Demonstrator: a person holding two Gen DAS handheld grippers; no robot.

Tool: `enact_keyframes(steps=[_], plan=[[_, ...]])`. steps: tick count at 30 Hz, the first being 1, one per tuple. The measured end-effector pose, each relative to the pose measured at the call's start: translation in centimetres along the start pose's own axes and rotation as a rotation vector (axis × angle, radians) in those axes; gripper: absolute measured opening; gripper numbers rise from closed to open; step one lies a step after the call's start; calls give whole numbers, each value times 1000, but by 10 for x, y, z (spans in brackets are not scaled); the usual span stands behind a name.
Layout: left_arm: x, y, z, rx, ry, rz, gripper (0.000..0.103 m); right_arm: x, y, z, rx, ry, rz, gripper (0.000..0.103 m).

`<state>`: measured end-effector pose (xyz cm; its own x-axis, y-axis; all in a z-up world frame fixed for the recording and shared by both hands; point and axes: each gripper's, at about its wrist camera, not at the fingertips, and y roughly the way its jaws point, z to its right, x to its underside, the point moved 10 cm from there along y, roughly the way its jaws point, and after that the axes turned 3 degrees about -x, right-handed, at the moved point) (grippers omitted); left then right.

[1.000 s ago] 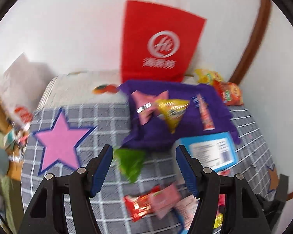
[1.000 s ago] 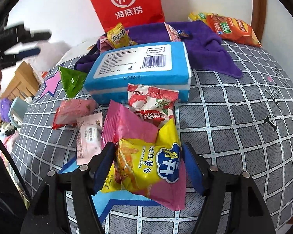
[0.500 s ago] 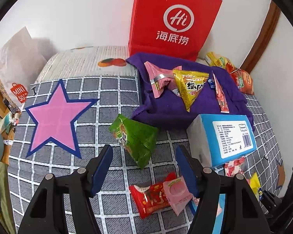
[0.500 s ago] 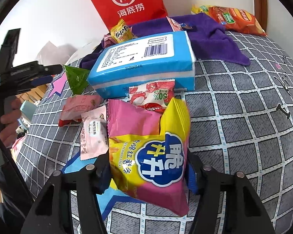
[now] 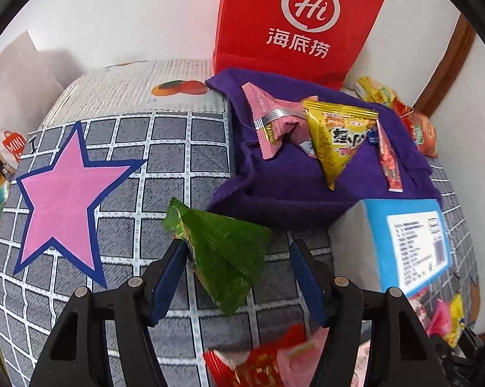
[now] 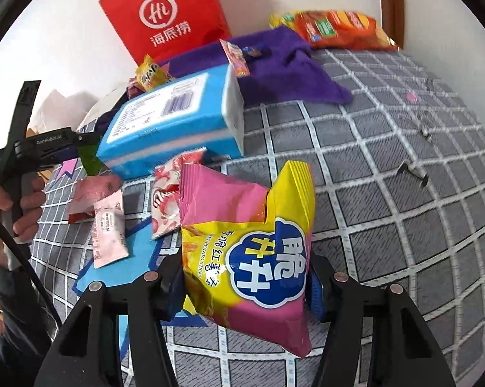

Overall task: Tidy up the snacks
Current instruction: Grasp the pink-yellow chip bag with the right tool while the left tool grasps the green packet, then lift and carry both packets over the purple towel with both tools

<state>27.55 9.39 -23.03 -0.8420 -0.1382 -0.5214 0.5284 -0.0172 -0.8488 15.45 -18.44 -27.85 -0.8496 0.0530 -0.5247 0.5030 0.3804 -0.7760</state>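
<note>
My left gripper (image 5: 239, 274) is open, its fingers on either side of a green triangular snack packet (image 5: 224, 253) lying on the grey checked cover (image 5: 165, 148). My right gripper (image 6: 245, 285) is shut on a yellow and pink bag of sweet potato sticks (image 6: 247, 251) and holds it tilted above the cover. A purple cloth (image 5: 294, 174) holds a pink packet (image 5: 268, 122), a yellow triangular packet (image 5: 335, 135) and a thin stick packet (image 5: 389, 161). A red paper bag (image 5: 302, 22) stands behind the cloth.
A blue tissue pack (image 5: 410, 245) lies right of the green packet. Red and pink packets (image 5: 268, 361) lie under my left gripper. Small pink packets (image 6: 108, 222) lie left of the held bag. Orange chip bags (image 6: 335, 29) lie at the back right by the wall.
My left gripper has moved forward and down until the green packet sits between its fingers. My right gripper has closed on the sweet potato bag and lifted and tilted it.
</note>
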Motion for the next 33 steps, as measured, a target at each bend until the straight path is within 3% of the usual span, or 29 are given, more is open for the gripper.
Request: enact_keyframes(steps=[2, 5, 7, 10, 22, 33], plan=[[-1, 1, 1, -2, 8, 13, 63, 0, 0, 1, -18, 6, 1, 59], [-3, 2, -4, -11, -9, 17, 53, 0, 1, 2, -33, 10, 4, 60], [-4, 1, -12, -11, -38, 15, 40, -1, 3, 2, -34, 10, 9, 60], [-3, -1, -16, 18, -59, 8, 37, -2, 3, 1, -27, 3, 10, 60], [7, -48, -14, 85, -47, 46, 36, 5, -11, -17, -21, -10, 2, 58], [0, -104, -2, 151, -30, 133, 36, -2, -45, -34, -19, -46, 60, 58]])
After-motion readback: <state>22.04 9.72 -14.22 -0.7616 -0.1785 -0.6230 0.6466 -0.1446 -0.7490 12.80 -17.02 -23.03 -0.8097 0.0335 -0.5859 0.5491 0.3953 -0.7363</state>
